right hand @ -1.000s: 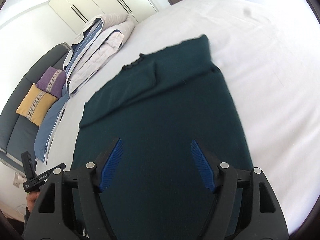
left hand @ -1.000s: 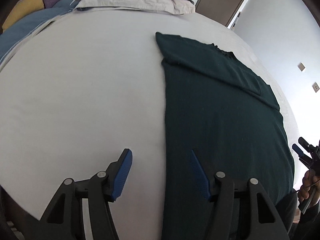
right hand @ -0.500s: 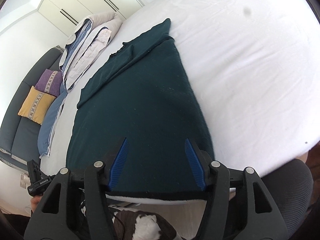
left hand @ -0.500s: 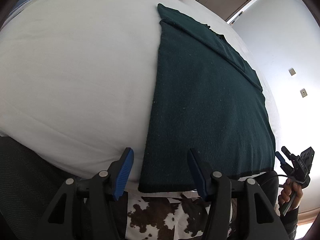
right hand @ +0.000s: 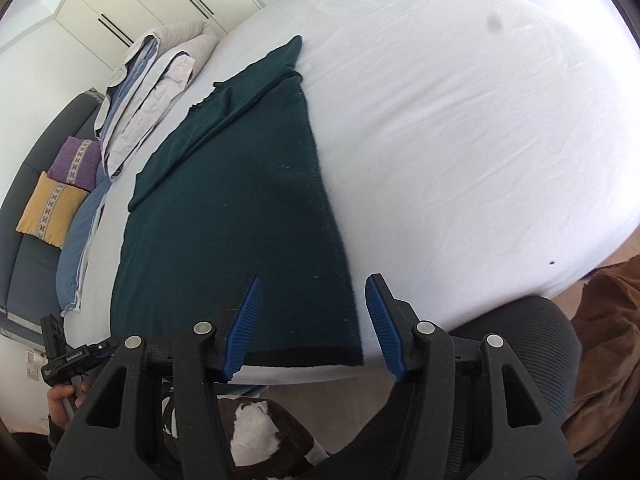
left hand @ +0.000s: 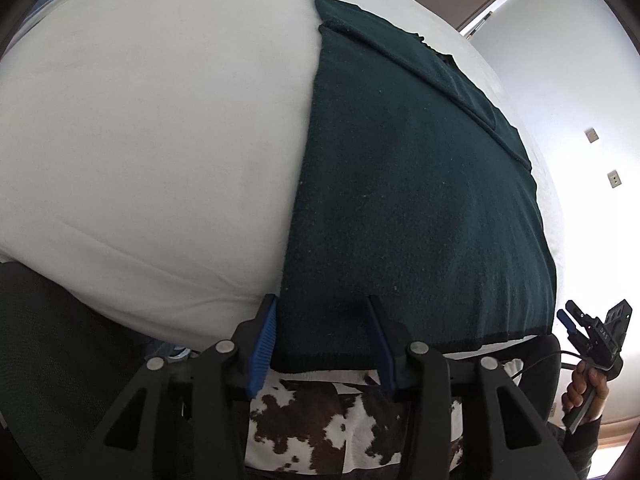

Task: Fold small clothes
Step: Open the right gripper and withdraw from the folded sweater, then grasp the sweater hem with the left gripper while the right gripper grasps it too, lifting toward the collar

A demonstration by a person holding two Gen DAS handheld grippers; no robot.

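Dark green sweater (left hand: pixel 400 200) flat on white bed (left hand: pixel 160 140), hem at near edge, left gripper (left hand: pixel 320 332) and right gripper (right hand: pixel 312 320) each closing over a hem corner, pads not pressing, folded bedding (right hand: pixel 160 80) beyond, cushions (right hand: pixel 52 208) at left, chair back (right hand: pixel 520 340) close by

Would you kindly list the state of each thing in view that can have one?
Dark green sweater: flat on the bed, sleeves folded in, hem at the near edge.
Left hand-held gripper: jaws closing, straddling the sweater's near left corner, not yet pinching.
Right hand-held gripper: jaws closing, straddling the near right corner, not yet pinching.
Bedding stack: folded, at the bed's far end.
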